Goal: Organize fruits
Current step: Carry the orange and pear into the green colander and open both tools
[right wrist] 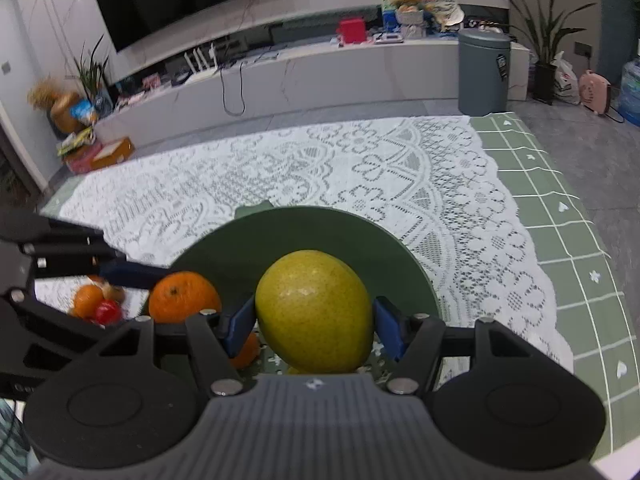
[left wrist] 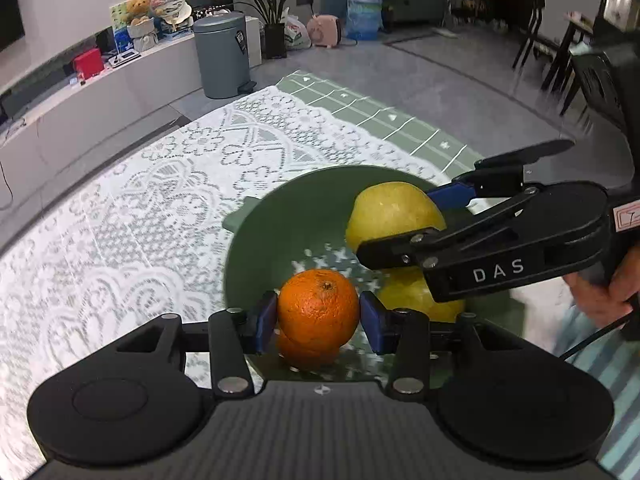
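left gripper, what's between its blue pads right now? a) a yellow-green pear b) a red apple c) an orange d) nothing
c: in the left wrist view the left gripper has its blue pads on either side of the orange, over the green bowl, while the yellow-green pear sits in the right gripper.

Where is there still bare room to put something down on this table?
The lace cloth beyond the green bowl lies bare, as does the checked mat to its right. The bowl is crowded: both grippers hold an orange and a yellow-green fruit over it. Small fruits sit to its left.
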The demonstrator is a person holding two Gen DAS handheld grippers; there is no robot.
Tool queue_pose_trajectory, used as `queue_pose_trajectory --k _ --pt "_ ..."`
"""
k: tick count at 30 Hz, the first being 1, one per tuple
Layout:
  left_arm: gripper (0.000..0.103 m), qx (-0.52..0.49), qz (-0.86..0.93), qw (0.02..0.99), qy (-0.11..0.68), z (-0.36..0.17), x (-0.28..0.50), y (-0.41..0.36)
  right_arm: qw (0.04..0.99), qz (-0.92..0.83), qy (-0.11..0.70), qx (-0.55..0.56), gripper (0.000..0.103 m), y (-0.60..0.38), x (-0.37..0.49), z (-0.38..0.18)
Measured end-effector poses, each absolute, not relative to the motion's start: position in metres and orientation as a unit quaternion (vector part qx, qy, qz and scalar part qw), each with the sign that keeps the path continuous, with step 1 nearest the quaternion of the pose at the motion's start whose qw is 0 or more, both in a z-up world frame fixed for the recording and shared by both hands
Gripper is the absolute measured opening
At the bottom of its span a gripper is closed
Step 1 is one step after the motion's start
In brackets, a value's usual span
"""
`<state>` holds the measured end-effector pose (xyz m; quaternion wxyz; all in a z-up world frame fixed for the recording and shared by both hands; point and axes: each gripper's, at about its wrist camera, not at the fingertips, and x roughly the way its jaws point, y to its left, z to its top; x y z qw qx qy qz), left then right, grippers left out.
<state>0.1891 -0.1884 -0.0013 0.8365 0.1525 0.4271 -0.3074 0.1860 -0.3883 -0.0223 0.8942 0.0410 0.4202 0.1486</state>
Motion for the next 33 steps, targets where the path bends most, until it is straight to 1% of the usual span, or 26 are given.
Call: queue_pose_trajectory --k 9,16,23,33 --pt "0.051 0.226 -0.336 0.811 0.423 -0.013 0.202 -0.201 0.874 0.152 0.461 0.005 0.061 -0.376 0.214 -0.038" --pt "0.051 0.260 -0.341 0.800 0.419 -0.025 0.207 -0.207 0.859 0.161 0.482 -0.057 0.061 -0.360 0.222 -0.042" --pt "0.051 0.256 -0.345 0.800 0.419 -0.027 0.212 -0.203 0.842 0.172 0.497 -0.123 0.061 -0.346 0.226 -0.048" --pt "0.051 0.235 -0.347 0.801 0.427 -0.028 0.219 -0.199 0.833 0.197 0.493 -0.158 0.061 -0.345 0.224 -0.049"
